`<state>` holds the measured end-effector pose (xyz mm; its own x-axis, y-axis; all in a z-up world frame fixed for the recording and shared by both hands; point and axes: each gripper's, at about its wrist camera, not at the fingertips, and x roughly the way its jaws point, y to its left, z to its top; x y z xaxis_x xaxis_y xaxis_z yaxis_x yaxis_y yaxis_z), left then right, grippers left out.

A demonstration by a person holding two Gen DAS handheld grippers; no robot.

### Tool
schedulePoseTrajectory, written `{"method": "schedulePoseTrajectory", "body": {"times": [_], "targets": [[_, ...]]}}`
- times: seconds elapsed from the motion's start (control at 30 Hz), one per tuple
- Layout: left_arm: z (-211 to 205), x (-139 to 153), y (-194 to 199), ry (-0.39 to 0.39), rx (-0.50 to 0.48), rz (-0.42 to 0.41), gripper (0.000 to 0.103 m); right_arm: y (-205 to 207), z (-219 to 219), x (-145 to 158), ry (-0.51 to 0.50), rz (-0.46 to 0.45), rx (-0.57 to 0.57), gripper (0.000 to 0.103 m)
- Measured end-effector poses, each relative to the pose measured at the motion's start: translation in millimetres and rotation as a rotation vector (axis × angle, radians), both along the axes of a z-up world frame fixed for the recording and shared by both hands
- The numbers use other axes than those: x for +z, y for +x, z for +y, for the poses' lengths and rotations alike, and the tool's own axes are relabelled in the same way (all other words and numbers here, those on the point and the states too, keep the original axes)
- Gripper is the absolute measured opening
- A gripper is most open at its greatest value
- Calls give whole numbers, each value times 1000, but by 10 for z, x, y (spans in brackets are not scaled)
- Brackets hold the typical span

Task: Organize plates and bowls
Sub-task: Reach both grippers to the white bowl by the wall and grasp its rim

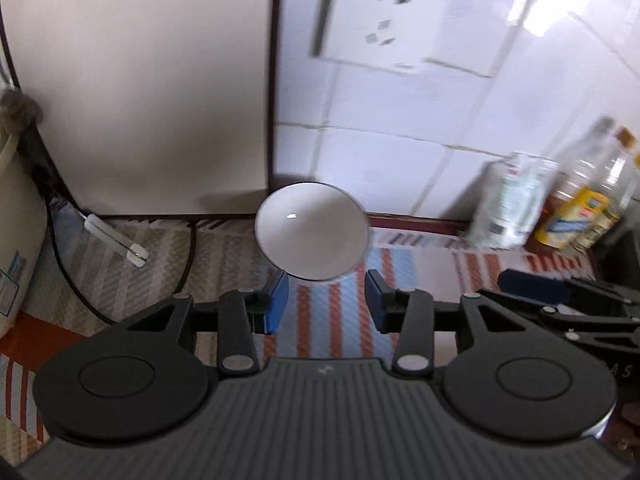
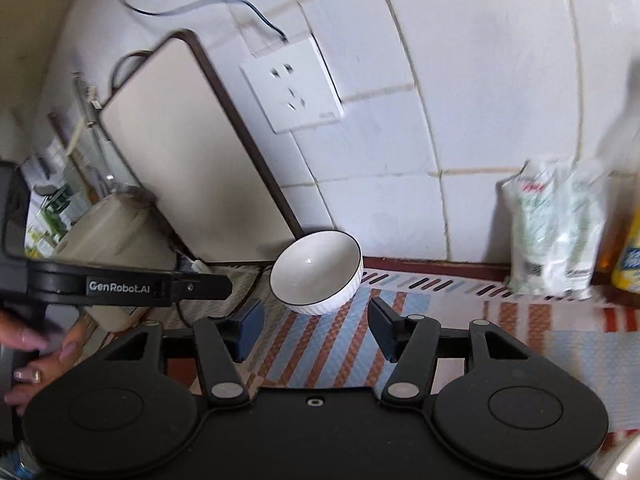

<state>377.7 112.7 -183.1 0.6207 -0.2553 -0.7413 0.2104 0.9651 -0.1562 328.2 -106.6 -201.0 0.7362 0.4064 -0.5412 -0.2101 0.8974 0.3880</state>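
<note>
Both grippers hang over the bench (image 1: 340, 300), noses angled down at one white bowl (image 1: 311, 231) with a thin dark rim. It sits on the striped mat (image 2: 320, 340) near the tiled wall (image 2: 460, 100), just beside the foot of a beige board (image 1: 140, 80) leaning there, and it looks tipped toward me; what props it I can't tell.

Left gripper (image 1: 327, 300): jaws apart, nothing between them, bowl just ahead of the tips. Right gripper (image 2: 316, 326): jaws apart too, wider, empty, bowl ahead and centred.

Handling call: looks like glazed ceramic with a ribbed outer wall, so stiff, moderately heavy, slick and chippable. I'd pinch the near rim, one pad inside and one outside, seated deep because glaze slides. Tilt means it may rock on contact. Lift straight and slowly, clear of the board and the plastic bag (image 2: 556, 232) to the right.

No plates in view here.
</note>
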Motion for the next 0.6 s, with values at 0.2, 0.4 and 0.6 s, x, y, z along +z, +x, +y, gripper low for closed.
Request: {"method": "schedulePoseTrajectory", "body": {"times": [0.2, 0.4, 0.6], "targets": [[130, -300, 323, 6, 33, 7, 41, 501, 136, -327, 77, 94, -4, 63], [215, -623, 638, -21, 87, 64, 41, 894, 202, -712, 146, 183, -59, 62], [154, -825, 856, 28, 68, 90, 39, 1198, 222, -958, 189, 273, -93, 46]]}}
